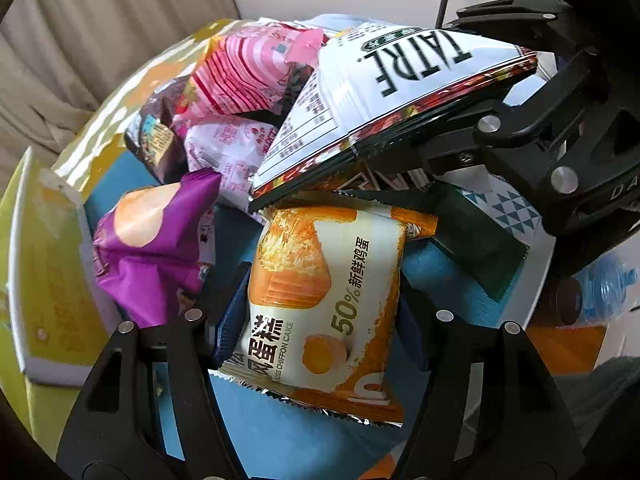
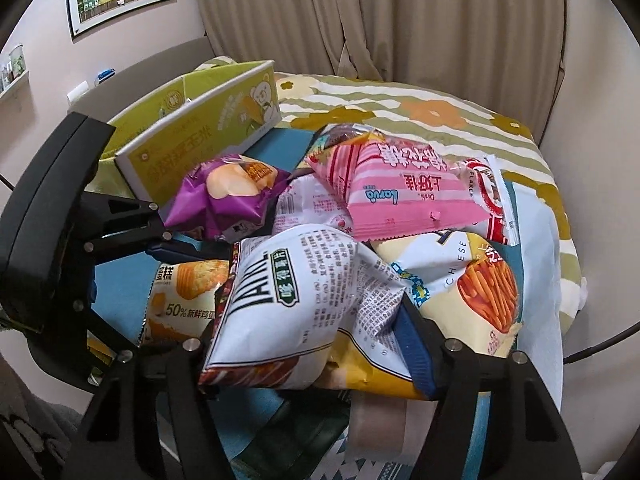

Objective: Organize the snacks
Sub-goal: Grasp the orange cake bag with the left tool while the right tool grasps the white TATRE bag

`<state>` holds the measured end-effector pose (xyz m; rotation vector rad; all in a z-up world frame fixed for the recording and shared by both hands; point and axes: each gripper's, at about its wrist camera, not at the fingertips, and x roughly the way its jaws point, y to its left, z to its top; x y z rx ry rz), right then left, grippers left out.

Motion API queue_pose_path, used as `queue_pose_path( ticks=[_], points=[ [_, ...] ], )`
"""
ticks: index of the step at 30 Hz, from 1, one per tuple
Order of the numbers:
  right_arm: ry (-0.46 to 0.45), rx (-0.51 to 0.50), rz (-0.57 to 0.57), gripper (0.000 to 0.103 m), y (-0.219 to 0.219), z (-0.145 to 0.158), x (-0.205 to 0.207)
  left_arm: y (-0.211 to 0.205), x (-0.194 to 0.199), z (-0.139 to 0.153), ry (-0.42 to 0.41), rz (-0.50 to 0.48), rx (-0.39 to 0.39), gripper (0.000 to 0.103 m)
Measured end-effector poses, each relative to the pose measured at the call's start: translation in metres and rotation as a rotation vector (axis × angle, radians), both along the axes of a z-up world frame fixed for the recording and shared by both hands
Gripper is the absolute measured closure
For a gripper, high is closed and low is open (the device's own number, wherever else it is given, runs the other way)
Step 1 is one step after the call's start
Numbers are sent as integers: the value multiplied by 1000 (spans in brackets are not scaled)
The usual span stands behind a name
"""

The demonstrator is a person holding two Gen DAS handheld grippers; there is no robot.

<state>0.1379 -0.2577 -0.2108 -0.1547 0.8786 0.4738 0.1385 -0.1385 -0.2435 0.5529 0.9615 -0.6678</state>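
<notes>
Covering the bench [image 2: 420,96], a flowered striped cloth is being crowded by a heap of snacks beside a yellow-green box [image 2: 200,136]. A white chip bag [image 2: 296,292] is being squeezed at its lower part by the right hand-held gripper [image 2: 316,344], whose jaws are pressing in from both sides. An orange chiffon cake packet [image 1: 324,300] is being gripped between the fingers of the left hand-held gripper [image 1: 320,320], at the heap's near edge.
</notes>
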Motion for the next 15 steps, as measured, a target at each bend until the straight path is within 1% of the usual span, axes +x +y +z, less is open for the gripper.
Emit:
queue_pose_path(
  ticks=[4, 8, 15],
  points=[
    [-14, 6, -7, 38, -2, 11, -12, 8, -3, 14, -11, 28, -11, 41],
    [-39, 10, -21, 38, -5, 31, -21, 16, -10, 29, -47, 55, -19, 41],
    [-86, 24, -49, 38, -7, 72, -40, 30, -32, 73, -121, 131, -62, 41]
  ],
)
